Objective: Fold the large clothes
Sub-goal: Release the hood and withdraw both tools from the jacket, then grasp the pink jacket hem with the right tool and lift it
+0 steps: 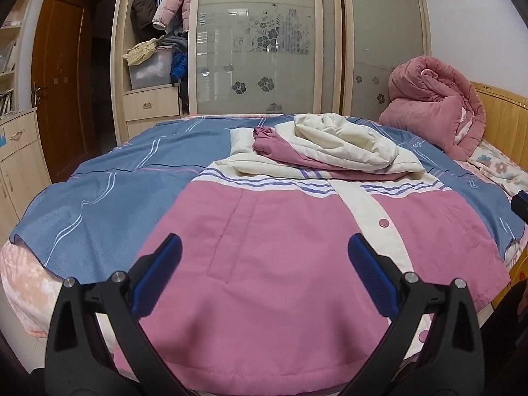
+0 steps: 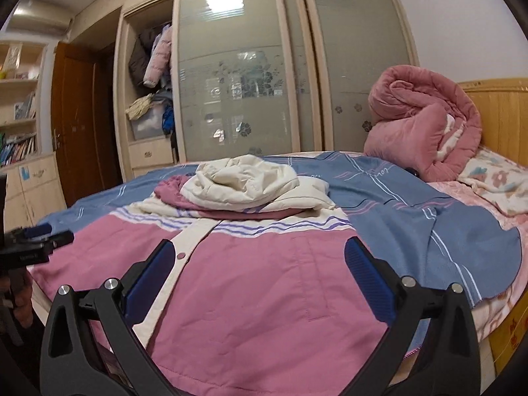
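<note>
A pink jacket (image 1: 270, 264) lies spread flat on the blue sheet (image 1: 109, 191) of the bed, its hem toward the near edge, its cream hood (image 1: 343, 142) and sleeves bundled at the far end. The left gripper (image 1: 264, 257) hangs over the hem with fingers spread wide, holding nothing; the right gripper (image 2: 259, 260) does the same, also wide and empty. Only the left wrist view catches the open cupboard (image 1: 151, 49) clearly, with coats and a storage box inside. Only the right wrist view shows the bookshelf (image 2: 19, 125) at far left and the other gripper poking in beside it. A rolled pink quilt (image 2: 425, 125) sits against the wooden headboard (image 2: 498, 115), well apart from the jacket.
</note>
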`<control>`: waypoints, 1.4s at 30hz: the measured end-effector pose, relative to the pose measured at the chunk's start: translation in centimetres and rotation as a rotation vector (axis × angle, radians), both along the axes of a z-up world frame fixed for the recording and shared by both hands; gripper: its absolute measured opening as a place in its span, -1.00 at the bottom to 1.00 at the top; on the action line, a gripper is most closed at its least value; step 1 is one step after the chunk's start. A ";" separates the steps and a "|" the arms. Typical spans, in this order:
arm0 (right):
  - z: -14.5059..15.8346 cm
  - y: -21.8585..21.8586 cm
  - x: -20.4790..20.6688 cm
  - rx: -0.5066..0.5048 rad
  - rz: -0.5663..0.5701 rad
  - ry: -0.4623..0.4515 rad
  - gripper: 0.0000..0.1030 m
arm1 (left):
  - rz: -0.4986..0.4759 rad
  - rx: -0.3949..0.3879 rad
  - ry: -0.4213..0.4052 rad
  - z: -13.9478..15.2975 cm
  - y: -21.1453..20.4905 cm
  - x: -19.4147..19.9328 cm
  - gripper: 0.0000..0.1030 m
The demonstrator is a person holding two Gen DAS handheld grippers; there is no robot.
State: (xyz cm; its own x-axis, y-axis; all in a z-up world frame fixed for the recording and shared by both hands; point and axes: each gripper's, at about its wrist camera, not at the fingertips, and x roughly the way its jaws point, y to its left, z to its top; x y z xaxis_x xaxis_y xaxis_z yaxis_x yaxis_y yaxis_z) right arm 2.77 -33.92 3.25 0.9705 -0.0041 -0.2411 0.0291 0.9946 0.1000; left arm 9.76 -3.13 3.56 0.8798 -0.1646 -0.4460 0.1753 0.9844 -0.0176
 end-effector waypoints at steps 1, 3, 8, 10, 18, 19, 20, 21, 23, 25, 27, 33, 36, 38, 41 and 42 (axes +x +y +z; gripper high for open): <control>0.0 -0.1 -0.1 0.006 0.000 0.001 0.97 | -0.005 -0.001 0.002 0.0 -0.1 0.0 0.96; 0.0 -0.2 -0.2 0.001 -0.002 0.000 0.97 | -0.012 0.006 -0.002 0.0 -0.3 -0.1 0.96; 0.0 -0.2 -0.2 0.000 -0.005 -0.001 0.97 | -0.017 0.025 -0.022 0.1 -0.5 -0.5 0.96; 0.1 -0.2 -0.4 0.000 -0.004 -0.007 0.97 | -0.016 0.021 -0.022 0.1 -0.4 -0.6 0.96; 0.0 0.1 -0.9 -0.044 0.000 -0.017 0.97 | -0.014 0.023 -0.030 0.3 0.1 -1.1 0.96; 0.1 0.4 -1.3 -0.070 0.011 -0.029 0.97 | -0.023 0.029 -0.047 0.4 0.2 -1.5 0.96; 0.1 0.7 -1.7 -0.098 0.018 -0.037 0.97 | -0.031 0.039 -0.061 0.5 0.3 -1.8 0.96; 0.1 1.2 -2.1 -0.139 0.027 -0.045 0.97 | -0.042 0.063 -0.088 0.7 0.2 -2.4 0.96; -0.4 2.7 -3.2 -0.260 0.042 -0.058 0.97 | -0.057 0.153 -0.176 0.8 -0.1 -4.0 0.96; -1.2 4.3 -4.4 -0.400 0.044 -0.070 0.97 | -0.060 0.245 -0.250 0.7 -0.6 -5.4 0.96; -2.9 6.4 -5.5 -0.581 0.034 -0.078 0.97 | -0.059 0.323 -0.300 0.4 -0.9 -6.7 0.96; -10.3 11.9 -9.1 -1.037 0.074 -0.130 0.97 | -0.051 0.420 -0.333 0.3 0.3 -8.3 0.96; -14.5 13.0 -9.8 -1.217 0.069 -0.153 0.97 | -0.026 0.440 -0.363 0.7 1.3 -9.0 0.96; -17.1 13.0 -9.7 -1.300 0.038 -0.140 0.97 | -0.002 0.403 -0.342 1.1 2.2 -8.7 0.96; -20.2 12.5 -8.5 -1.400 -0.025 -0.118 0.97 | 0.037 0.328 -0.309 1.9 3.4 -8.1 0.96; -21.3 12.3 -8.0 -1.438 -0.049 -0.115 0.97 | 0.045 0.306 -0.304 2.2 3.7 -7.9 0.96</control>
